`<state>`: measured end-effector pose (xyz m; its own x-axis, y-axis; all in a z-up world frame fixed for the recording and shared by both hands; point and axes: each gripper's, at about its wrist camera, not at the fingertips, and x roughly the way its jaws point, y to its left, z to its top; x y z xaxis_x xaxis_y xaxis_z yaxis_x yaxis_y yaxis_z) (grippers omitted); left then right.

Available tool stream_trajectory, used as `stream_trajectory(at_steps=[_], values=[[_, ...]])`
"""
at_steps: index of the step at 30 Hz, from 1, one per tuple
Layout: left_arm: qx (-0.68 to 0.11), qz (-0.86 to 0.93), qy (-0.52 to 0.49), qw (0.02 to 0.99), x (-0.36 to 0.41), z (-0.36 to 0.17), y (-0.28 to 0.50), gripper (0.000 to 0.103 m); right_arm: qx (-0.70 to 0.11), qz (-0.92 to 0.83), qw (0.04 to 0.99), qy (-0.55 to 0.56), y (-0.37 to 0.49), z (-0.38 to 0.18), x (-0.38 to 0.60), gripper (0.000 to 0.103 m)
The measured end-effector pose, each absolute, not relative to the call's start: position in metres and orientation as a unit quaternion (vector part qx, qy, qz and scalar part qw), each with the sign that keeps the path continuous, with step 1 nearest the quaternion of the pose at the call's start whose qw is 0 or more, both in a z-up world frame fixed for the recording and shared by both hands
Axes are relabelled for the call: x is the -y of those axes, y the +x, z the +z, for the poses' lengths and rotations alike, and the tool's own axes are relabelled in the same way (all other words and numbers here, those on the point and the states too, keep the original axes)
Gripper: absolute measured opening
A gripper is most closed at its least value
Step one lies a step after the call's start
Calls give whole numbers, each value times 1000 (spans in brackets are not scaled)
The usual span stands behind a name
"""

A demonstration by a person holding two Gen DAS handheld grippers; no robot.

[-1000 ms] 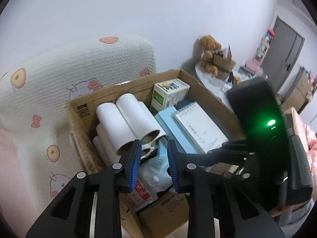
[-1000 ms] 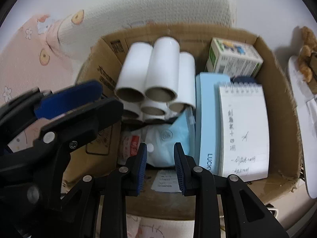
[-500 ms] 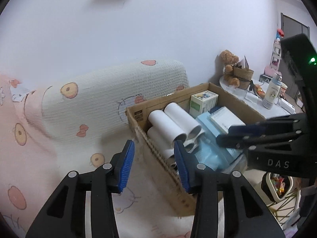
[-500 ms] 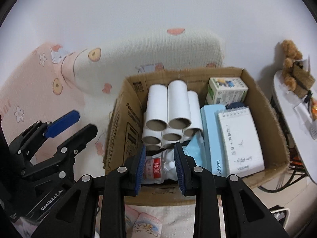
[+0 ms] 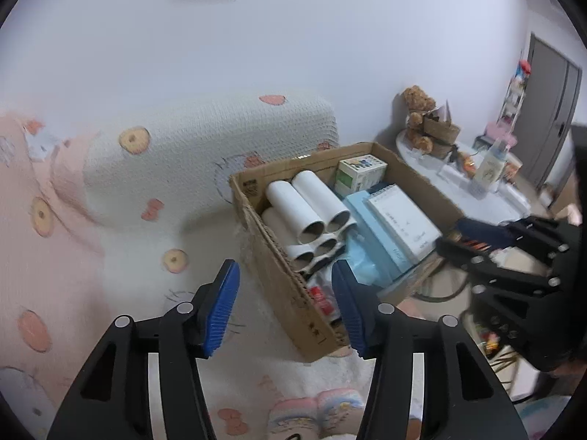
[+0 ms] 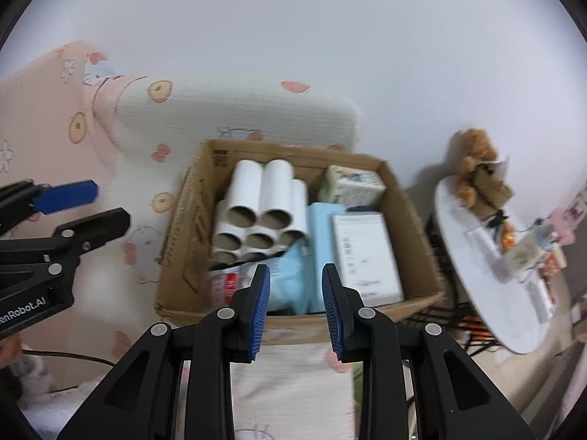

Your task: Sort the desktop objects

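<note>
White wall filled the background, and below it a bed point(image 6: 293, 385) with pink and cream cartoon-print bedding carried the work. On the bed, against a waffle-knit pillow point(image 5: 205, 157), sat an open cardboard box point(image 6: 187, 242), already packed: a stack of white paper tubes point(image 6: 264, 212) lying on their sides at its left, a light blue case point(image 6: 321, 242) and a spiral notepad point(image 6: 363, 253) at its right, a small green-and-white carton point(image 6: 352, 187) at the back, and a soft blue pouch point(image 6: 290, 278) with a red-labelled packet point(image 6: 225, 284) at the front. A round white side table point(image 6: 488, 293) stood beside the bed.

Both tools hung clear of the box and held nothing. The left gripper point(image 5: 286, 308) had its fingers spread wide, framing the box's near corner; the right gripper point(image 6: 295, 308) had its fingers parted too, aimed at the pouch.

By my judgement the packing step looked finished or between items. No loose object showed, so the next move called for locating one outside the box, or gripping the box walls to shift it.
</note>
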<state>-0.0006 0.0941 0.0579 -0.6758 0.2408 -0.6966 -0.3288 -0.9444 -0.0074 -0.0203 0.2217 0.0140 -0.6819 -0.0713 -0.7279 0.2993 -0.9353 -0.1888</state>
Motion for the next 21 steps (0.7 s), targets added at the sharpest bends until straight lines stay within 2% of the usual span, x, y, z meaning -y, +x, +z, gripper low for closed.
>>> stream_trajectory(at_steps=[7,21], values=[[-54,914,-369,160,-95,62,4,57,-171,-916,76,355,4,31,-229,25],[-118,923,-331,156,-114,72,24,57,-190,-916,68,347,13,31,-224,25]])
